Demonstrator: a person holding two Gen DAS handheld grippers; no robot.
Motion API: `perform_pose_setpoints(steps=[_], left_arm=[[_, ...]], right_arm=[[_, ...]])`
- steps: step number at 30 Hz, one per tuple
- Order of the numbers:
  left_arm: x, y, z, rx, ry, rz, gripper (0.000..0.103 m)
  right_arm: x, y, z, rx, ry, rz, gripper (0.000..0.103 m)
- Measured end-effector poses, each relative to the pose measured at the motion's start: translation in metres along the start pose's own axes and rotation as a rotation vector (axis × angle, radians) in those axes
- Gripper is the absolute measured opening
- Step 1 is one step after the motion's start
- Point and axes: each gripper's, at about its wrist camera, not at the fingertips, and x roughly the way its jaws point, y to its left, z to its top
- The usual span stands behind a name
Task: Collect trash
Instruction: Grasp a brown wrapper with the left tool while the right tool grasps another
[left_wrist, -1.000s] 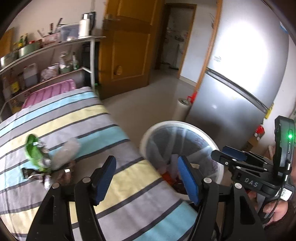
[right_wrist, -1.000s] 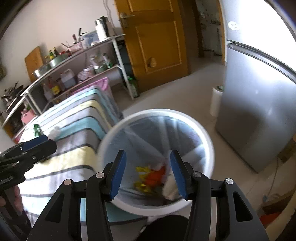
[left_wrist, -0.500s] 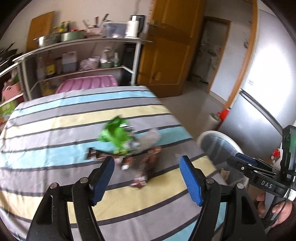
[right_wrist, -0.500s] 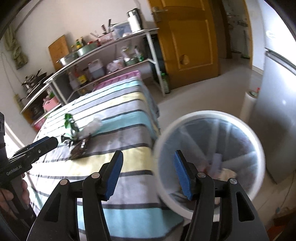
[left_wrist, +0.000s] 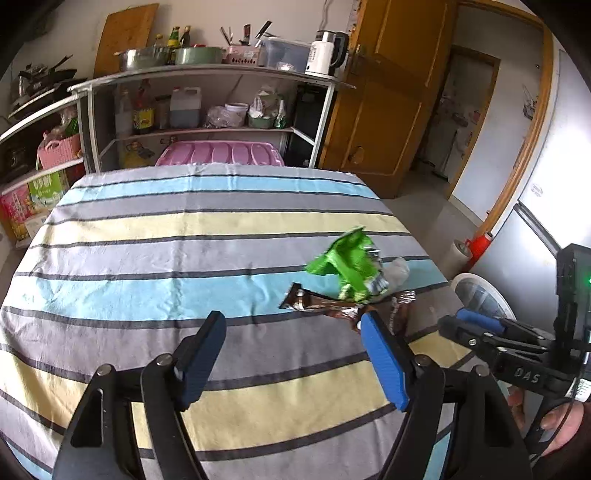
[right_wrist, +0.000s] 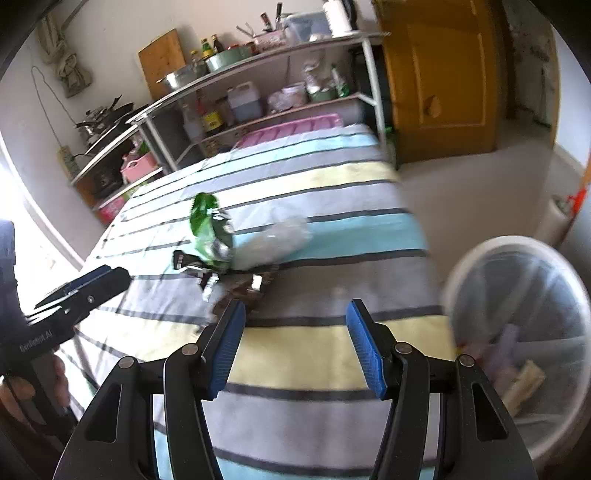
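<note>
Behind the green wrapper (left_wrist: 351, 267) a clear bag (right_wrist: 277, 240) blurs; both tongs gape, empty.

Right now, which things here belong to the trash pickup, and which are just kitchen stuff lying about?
For the job:
green wrapper
brown wrapper
clear plastic bag
white bin

Lying about:
kettle
pink lid
cutting board
shelf bottles

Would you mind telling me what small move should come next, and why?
Probably ease the left gripper forward and down to the brown wrapper. Both grippers are open and empty, and wrappers still lie in a heap on the striped cloth beside the bin.
</note>
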Motion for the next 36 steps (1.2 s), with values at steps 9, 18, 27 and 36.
perform_pose_setpoints(steps=[9, 18, 27, 36], left_arm=[[0.02, 0.005, 0.005, 0.009, 0.033, -0.029, 0.08], [0.041, 0.008, 0.011, 0.008, 0.079, -0.04, 0.08], [0.059, 0.001, 0.021, 0.042, 0.11, -0.047, 0.08], [0.07, -0.018, 0.014, 0.102, 0.152, -0.124, 0.08]], right_arm=[[0.038, 0.019, 0.013, -0.015, 0.061, 0.0, 0.058], [0.039, 0.019, 0.015, -0.056, 0.052, -0.047, 0.033], [0.034, 0.013, 0.013, -0.041, 0.05, 0.005, 0.006], [0.024, -0.008, 0.011, 0.005, 0.041, -0.012, 0.002]])
